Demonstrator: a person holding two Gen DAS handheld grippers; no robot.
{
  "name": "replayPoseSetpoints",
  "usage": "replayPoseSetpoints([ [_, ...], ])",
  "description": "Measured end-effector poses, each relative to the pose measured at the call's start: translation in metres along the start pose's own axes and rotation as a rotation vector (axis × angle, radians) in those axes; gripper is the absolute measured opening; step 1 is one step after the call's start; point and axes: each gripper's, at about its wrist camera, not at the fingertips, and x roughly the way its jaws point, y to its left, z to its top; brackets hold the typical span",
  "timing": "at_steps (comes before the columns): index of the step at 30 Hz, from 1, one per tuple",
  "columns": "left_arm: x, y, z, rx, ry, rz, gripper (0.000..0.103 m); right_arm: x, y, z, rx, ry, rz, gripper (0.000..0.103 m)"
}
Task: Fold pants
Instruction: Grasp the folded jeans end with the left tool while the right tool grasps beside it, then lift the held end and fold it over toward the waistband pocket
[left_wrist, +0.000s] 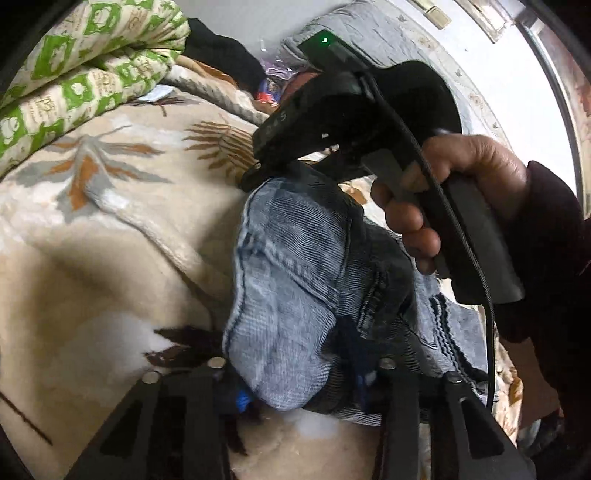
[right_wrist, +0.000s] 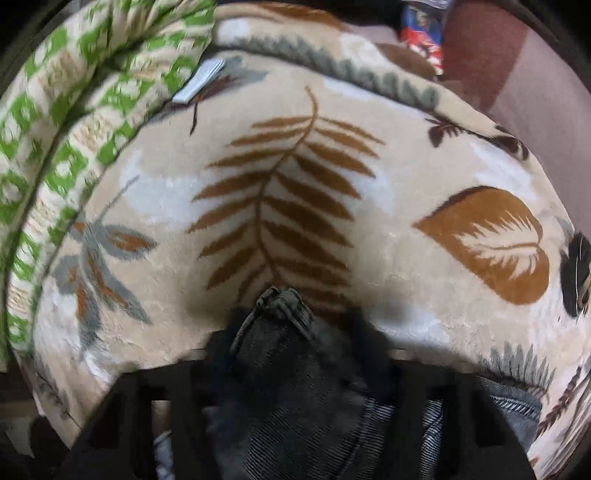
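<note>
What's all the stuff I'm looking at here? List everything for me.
pants: one, faded blue-grey denim, bunched on the blanket between both grippers
blanket: one, cream with brown and grey leaves, beneath everything
quilt: one, green and cream, folded at the upper left
white tag: one, at the quilt's edge
left gripper: one, black, closed on the pants' near end
right gripper: one, black, pinching the pants' far end
hand: one, holding the right gripper's handle
</note>
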Motion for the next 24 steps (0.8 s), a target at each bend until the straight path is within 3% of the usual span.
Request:
replayPoseSetpoints([
  [3, -0.003, -0.006, 0.000, 0.023, -0.009, -0.022, 0.032, -0.013, 0.003, -0.004, -0.010, -0.030, -0.039, 0.017],
  [15, -0.036, -0.062, -0.001, 0.261, -0.146, -0.097, 0.029, -0.116, -0.015, -0.038, 0.053, -0.278, -0.046, 0.013],
  [24, -0.054, -0.143, -0.011, 0.404, -0.173, -0.195, 0.027, -0.196, -0.076, -0.111, 0.119, -0.463, -0.010, 0.011],
])
